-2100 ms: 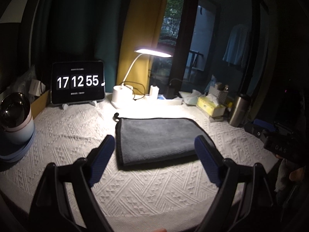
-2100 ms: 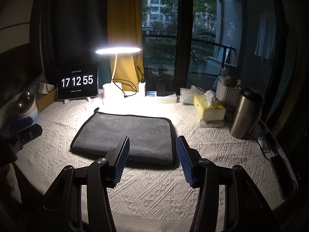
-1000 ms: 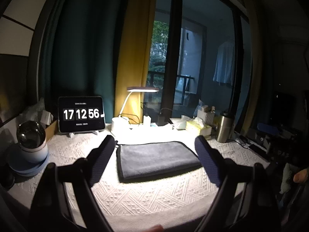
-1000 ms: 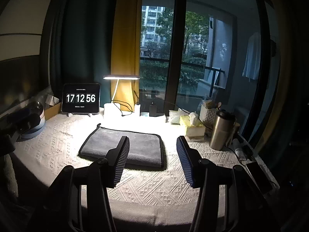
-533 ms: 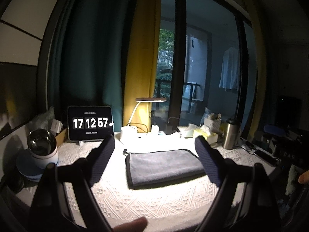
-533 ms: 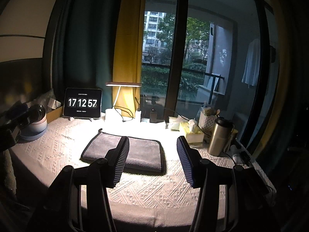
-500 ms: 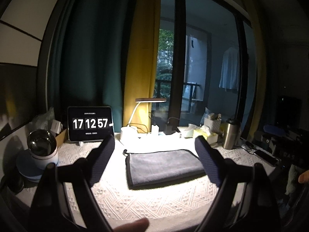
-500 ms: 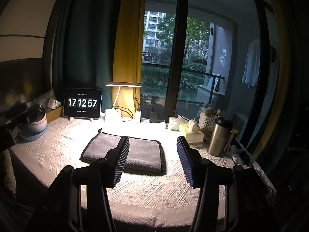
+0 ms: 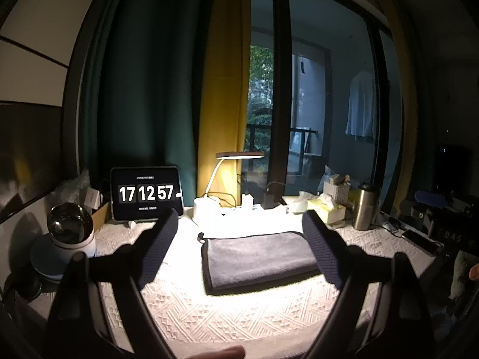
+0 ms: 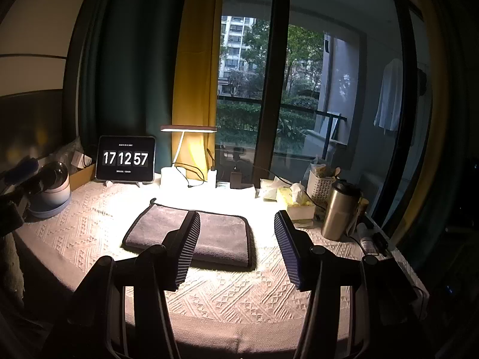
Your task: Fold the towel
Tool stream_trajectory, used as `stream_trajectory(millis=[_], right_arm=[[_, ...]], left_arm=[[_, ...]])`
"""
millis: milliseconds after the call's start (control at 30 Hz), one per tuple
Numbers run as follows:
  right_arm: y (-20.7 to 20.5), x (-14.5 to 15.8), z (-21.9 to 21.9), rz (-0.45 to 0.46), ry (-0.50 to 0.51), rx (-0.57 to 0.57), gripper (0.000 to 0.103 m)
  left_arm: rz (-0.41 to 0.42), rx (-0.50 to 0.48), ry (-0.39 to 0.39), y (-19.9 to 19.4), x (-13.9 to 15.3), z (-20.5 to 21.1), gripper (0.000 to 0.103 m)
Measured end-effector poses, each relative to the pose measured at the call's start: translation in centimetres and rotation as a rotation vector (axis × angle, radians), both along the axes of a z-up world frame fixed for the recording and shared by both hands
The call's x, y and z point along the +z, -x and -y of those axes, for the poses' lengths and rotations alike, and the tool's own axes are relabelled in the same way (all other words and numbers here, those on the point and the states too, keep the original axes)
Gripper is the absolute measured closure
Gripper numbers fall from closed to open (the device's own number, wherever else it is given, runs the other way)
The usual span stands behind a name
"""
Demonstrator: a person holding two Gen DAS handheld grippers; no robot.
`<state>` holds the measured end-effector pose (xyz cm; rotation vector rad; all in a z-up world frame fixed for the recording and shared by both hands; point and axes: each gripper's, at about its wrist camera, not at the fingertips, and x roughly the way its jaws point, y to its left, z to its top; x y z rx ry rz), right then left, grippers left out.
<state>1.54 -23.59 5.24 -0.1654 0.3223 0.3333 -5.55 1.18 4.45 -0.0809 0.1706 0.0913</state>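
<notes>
- While lying flat on the patterned white tablecloth point(image 9: 227, 314), the grey towel point(image 9: 257, 257) is showing as a neat folded rectangle with dark edging and a small loop at its far left corner
- Left gripper point(image 9: 239, 239) is hovering level above the table's near edge, clear of the cloth, its jaws spread wide and holding nothing
- Right gripper point(image 10: 238, 239) is hanging at the near edge too, fingers parted and empty, the left one overlapping the towel in the right wrist view
- Beyond the towel, a desk lamp point(image 10: 187, 130) is shining down, a tablet clock point(image 10: 125, 159) is reading 17 12 57, and a steel tumbler point(image 10: 339, 209) is standing at the right beside a tissue box point(image 10: 296, 202)
</notes>
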Motion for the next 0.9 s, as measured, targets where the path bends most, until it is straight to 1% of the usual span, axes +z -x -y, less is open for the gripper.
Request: stream_trajectory(millis=[500, 900], right_arm=[[-0.21, -0.17, -0.2, -0.007, 0.005, 0.004, 0.048], [-0.26, -0.18, -0.26, -0.007, 0.006, 0.003, 0.048]], left_arm=[[-0.012, -0.023, 0.015, -0.09, -0.1, 0.25, 0.016], [-0.033, -0.023, 0.033, -0.32, -0.21, 0.03, 0.016]])
